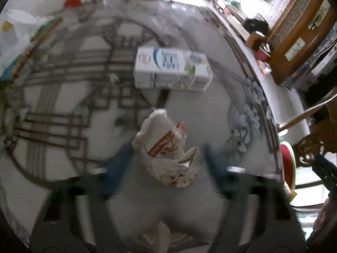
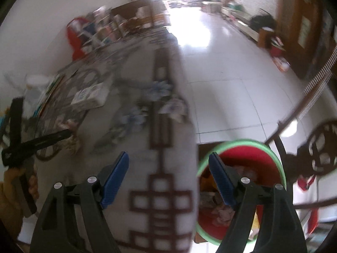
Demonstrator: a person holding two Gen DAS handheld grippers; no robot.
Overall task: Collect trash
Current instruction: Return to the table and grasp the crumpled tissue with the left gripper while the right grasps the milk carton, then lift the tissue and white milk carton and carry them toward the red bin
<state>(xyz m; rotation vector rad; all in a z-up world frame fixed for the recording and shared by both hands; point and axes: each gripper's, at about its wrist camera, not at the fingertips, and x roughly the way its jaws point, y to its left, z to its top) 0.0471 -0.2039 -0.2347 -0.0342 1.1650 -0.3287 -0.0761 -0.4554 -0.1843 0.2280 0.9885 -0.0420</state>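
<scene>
Round pale surface (image 1: pixel 189 113) with brown line pattern and blue flowers at the rim, white carton (image 1: pixel 172 71) lying on its side near the middle, crumpled wrapper (image 1: pixel 166 147) just beside it, flat boxes (image 1: pixel 31 48) at the far edge

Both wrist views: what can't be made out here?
- Crumpled wrapper, left wrist view: motion blur; contact with the left hand-held gripper unclear.
- Carton: print unreadable, blurred.
- Red bin, right wrist view: contents smeared, partly behind the right hand-held gripper.
- Table: pattern blurred.
</scene>
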